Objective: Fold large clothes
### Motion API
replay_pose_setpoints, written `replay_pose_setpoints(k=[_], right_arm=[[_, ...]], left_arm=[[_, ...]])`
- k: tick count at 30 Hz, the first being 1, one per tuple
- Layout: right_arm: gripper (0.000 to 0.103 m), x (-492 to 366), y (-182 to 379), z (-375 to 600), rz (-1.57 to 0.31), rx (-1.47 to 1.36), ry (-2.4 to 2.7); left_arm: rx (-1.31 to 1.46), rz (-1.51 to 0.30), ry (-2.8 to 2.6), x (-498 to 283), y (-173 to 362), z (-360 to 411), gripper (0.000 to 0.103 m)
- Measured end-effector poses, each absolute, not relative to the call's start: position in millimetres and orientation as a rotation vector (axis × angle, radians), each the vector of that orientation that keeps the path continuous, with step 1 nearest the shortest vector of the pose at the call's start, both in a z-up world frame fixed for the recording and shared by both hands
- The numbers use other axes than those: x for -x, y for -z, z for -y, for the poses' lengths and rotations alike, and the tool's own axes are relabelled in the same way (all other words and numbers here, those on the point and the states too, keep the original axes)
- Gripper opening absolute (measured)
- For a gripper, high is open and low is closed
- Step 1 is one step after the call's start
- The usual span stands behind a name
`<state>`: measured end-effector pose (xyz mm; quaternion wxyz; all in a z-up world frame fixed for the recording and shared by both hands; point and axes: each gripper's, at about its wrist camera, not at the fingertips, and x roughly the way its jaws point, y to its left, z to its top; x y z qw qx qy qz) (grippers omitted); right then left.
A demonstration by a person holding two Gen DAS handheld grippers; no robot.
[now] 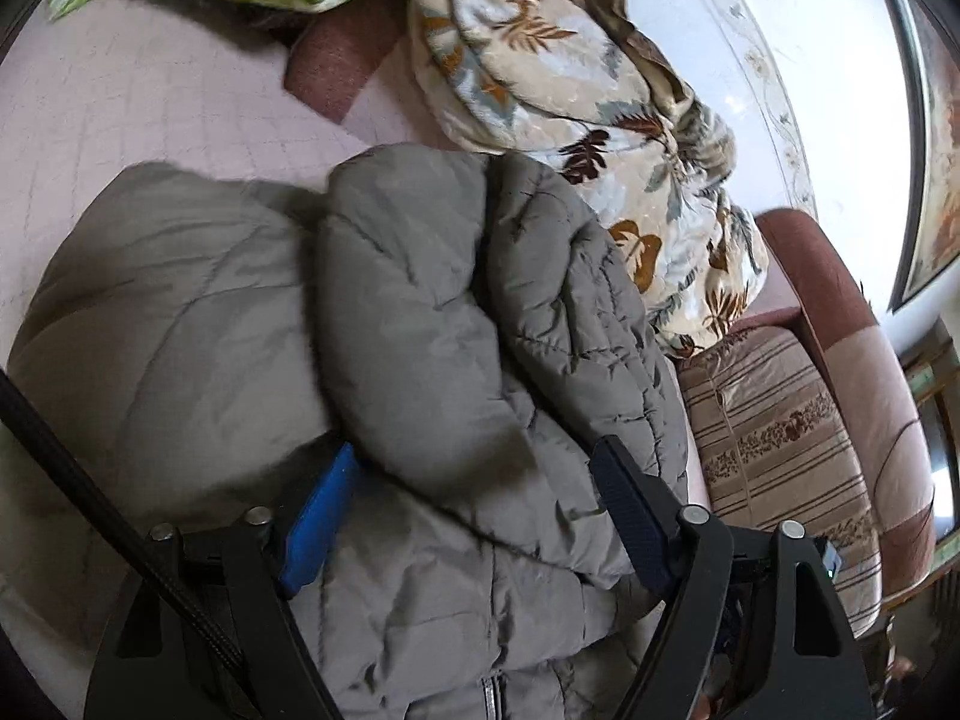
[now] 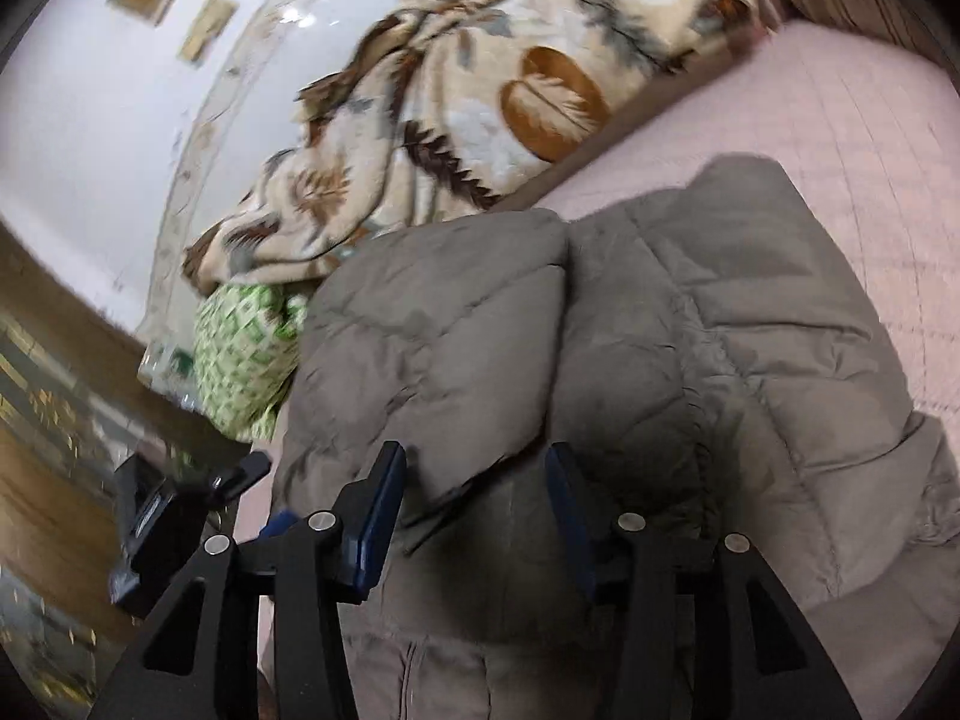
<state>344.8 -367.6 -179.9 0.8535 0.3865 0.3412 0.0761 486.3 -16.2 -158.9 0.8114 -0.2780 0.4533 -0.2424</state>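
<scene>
Now both tools (image 1: 474, 516) (image 2: 474, 516) tilt downward, jaws apart over the grey jacket (image 1: 420, 312).

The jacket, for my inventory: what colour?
Grey-brown quilted jacket, clearest in the left wrist view.

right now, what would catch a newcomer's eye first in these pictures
A puffy grey quilted jacket fills the middle, lying on a pale pink quilted bed cover. Behind it a cream blanket with brown leaf prints is heaped by the white wall, with a green patterned pillow nearby.
</scene>
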Motion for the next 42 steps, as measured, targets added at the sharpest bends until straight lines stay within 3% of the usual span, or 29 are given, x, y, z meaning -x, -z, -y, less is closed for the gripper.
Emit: replay_pose_setpoints(k=[1,3,4,5,10,16,22,28,30,32,42], right_arm=[[0.053,-346,182,369,-0.71,-0.83,-0.159],[0.05,-349,184,373,-0.685,-0.859,-0.17],[0.028,-351,183,372,-0.676,-0.853,-0.177],[0.011,-352,179,371,-0.674,-0.831,-0.184],[0.009,-345,149,356,-0.638,-0.65,-0.173],[0.009,-308,110,336,-0.598,-0.492,-0.193],[0.009,-307,137,323,-0.73,-0.394,-0.153],[0.009,-332,193,336,-0.881,-0.474,-0.125],[0.011,-329,188,339,-0.876,-0.491,-0.13],[0.015,-323,180,340,-0.868,-0.48,-0.132],[0.018,-295,129,337,-0.702,-0.336,-0.017]], left_arm=[[0.572,-0.969,0.513,-487,158,21,0.056],[0.518,-0.98,0.495,-488,159,29,0.027],[0.478,-0.974,0.471,-486,158,33,0.021],[0.437,-0.961,0.459,-482,156,37,0.017],[0.273,-0.861,0.403,-460,136,50,0.013],[0.186,-0.813,0.347,-418,118,41,0.013],[0.151,-0.887,0.301,-407,140,40,0.014],[0.05,-0.929,0.266,-416,162,60,0.025],[0.033,-0.916,0.263,-413,158,59,0.044],[0.055,-0.917,0.285,-412,153,55,0.052],[0.126,-0.784,0.205,-401,115,29,0.063]])
